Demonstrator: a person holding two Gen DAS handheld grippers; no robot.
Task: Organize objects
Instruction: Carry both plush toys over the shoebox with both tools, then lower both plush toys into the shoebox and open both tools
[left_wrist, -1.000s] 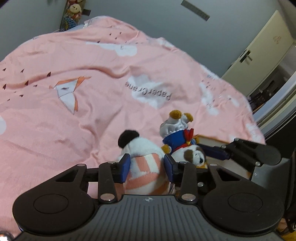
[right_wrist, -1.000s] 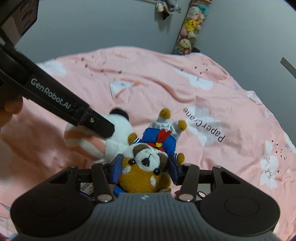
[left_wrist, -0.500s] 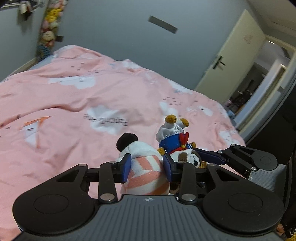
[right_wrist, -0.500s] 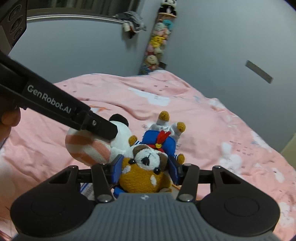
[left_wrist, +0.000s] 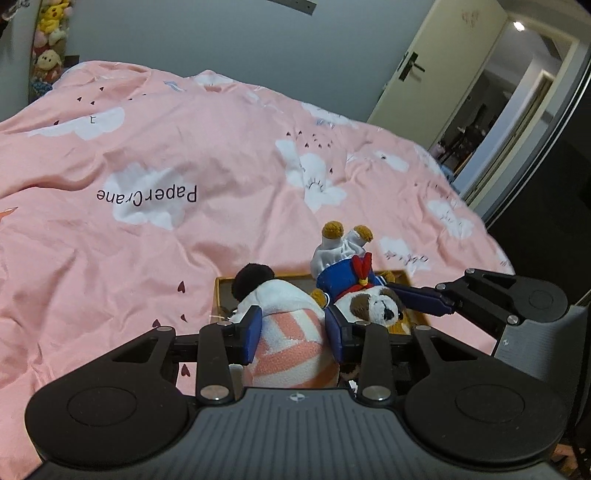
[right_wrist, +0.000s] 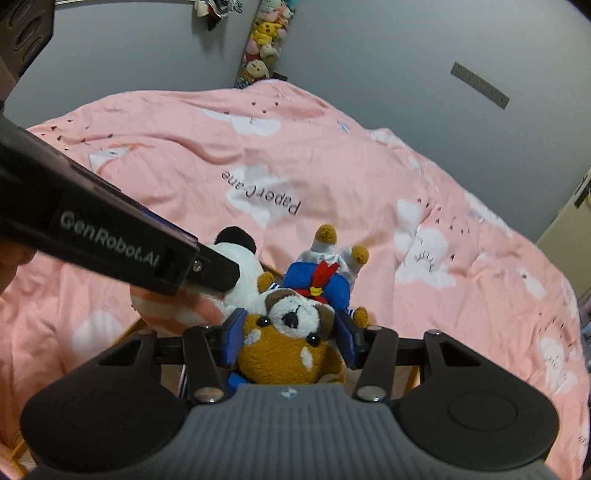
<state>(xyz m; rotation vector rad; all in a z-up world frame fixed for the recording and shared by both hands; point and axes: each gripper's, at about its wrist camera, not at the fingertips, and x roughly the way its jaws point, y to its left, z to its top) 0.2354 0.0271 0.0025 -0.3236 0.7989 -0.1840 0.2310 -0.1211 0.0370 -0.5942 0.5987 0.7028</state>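
Gripping side by side, left gripper (left_wrist: 293, 330) clamps striped plush (left_wrist: 288, 332), right gripper (right_wrist: 290, 338) clamps dog plush (right_wrist: 291, 347).

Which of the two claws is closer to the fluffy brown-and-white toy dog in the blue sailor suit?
Right. The right gripper is clamped on the toy dog's head; the left gripper holds the pink-striped white plush just beside it.

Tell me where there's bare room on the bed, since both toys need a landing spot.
Free: the pink bedspread around the "PaperCrane" print, and the stretch from there to the white flower. Crowded: close in, where the left tongs grip the striped toy and the right tongs grip the dog toy, side by side above a wooden box.
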